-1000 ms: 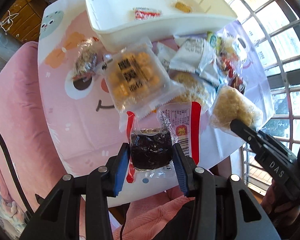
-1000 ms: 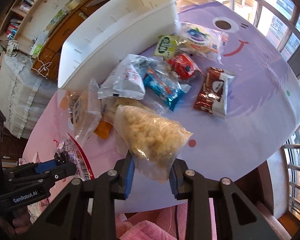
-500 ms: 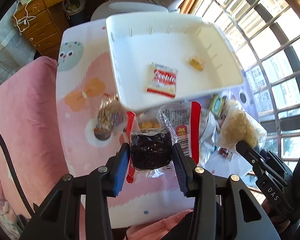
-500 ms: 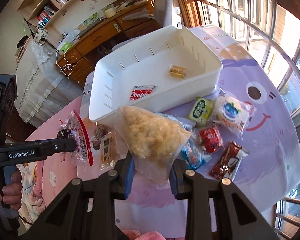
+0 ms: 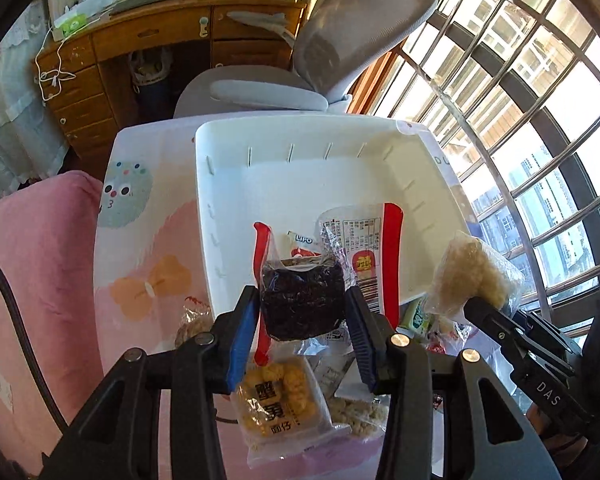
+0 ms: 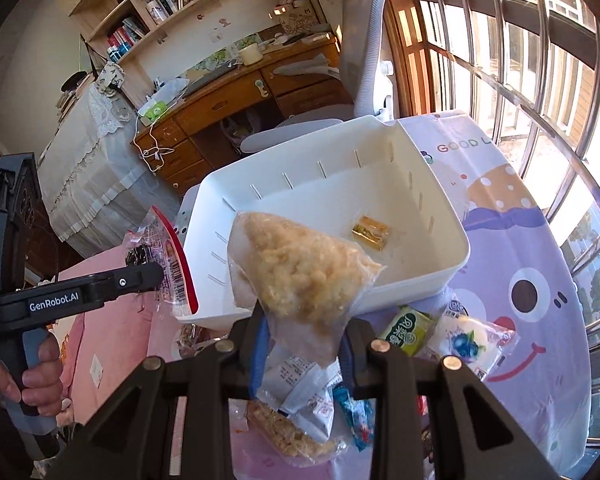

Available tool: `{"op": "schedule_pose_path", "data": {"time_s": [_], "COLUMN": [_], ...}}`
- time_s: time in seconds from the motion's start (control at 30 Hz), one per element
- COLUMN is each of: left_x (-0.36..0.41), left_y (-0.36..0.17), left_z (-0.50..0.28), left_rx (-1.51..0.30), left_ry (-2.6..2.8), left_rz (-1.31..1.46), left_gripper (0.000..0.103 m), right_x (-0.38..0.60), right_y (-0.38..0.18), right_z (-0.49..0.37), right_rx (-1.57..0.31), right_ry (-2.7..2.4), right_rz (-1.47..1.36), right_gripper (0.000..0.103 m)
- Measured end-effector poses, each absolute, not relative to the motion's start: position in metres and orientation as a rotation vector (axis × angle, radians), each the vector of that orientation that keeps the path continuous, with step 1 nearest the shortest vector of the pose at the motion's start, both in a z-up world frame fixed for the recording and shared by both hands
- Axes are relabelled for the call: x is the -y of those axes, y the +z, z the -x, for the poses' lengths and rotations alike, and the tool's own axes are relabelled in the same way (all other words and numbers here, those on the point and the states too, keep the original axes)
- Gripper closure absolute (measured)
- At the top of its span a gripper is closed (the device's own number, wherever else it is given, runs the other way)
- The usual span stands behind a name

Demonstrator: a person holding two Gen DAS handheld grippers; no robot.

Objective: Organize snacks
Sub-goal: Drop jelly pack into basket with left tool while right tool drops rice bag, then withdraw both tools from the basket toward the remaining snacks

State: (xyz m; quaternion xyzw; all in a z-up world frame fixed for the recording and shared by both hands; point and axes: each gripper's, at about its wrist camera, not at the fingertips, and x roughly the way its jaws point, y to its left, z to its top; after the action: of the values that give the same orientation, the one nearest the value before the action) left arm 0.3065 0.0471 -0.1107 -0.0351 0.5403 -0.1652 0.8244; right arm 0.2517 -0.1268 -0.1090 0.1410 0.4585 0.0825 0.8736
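My left gripper [image 5: 302,314] is shut on a clear red-edged packet with a dark cake [image 5: 302,304] inside, held up over the near edge of the white bin [image 5: 300,176]. My right gripper [image 6: 304,340] is shut on a clear bag of pale puffed rice [image 6: 296,268], lifted in front of the same white bin [image 6: 420,184]. A small golden wrapped snack [image 6: 370,232] lies on the bin floor. A red-and-white packet [image 5: 300,246] in the bin is mostly hidden behind the dark cake. The left gripper [image 6: 156,276] with its packet shows at the left of the right wrist view.
Loose snacks lie on the cartoon tablecloth [image 6: 520,240] below the grippers: a yellow puff packet [image 5: 280,400], a green packet [image 6: 406,330], a blueberry-print packet [image 6: 470,340], a blue wrapper [image 6: 356,416]. A grey office chair [image 5: 340,48], a wooden desk [image 5: 140,48] and barred windows stand behind the table.
Both grippers have risen and moved toward the bin with their packets, tilting up so the chair and desk come into view. The snack pile has slid below them.
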Motion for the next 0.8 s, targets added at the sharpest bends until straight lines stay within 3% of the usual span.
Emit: {"op": "schedule_pose_path", "data": {"time_s": [0.23,0.3,0.4,0.53,0.8], "left_x": [-0.039,-0.037,-0.034,-0.033,-0.040], "left_y": [-0.127,-0.131,-0.135,-0.137,-0.122], "left_z": [-0.315,-0.316,-0.316,-0.312,-0.294], "left_rx": [-1.127,-1.119,-1.124,-1.137,-1.117], "left_ry": [-0.297,-0.280,-0.273,-0.272,-0.281], "left_rz": [0.104,0.112,0.121,0.131,0.166], "left_gripper": [0.060,0.057,0.041,0.037,0.032], "right_x": [0.141,0.144,0.153,0.164,0.170], "right_y": [-0.129,-0.137,-0.151,-0.159,-0.152], "right_z": [-0.274,-0.281,-0.286,-0.284,-0.266], "right_rx": [-0.964,-1.002,-1.058,-1.080,-1.078], "right_ry": [0.193,0.180,0.142,0.107,0.072], "right_rz": [-0.335,-0.338,-0.372,-0.418,-0.447], "right_gripper": [0.073,0.072,0.070,0.057,0.056]}}
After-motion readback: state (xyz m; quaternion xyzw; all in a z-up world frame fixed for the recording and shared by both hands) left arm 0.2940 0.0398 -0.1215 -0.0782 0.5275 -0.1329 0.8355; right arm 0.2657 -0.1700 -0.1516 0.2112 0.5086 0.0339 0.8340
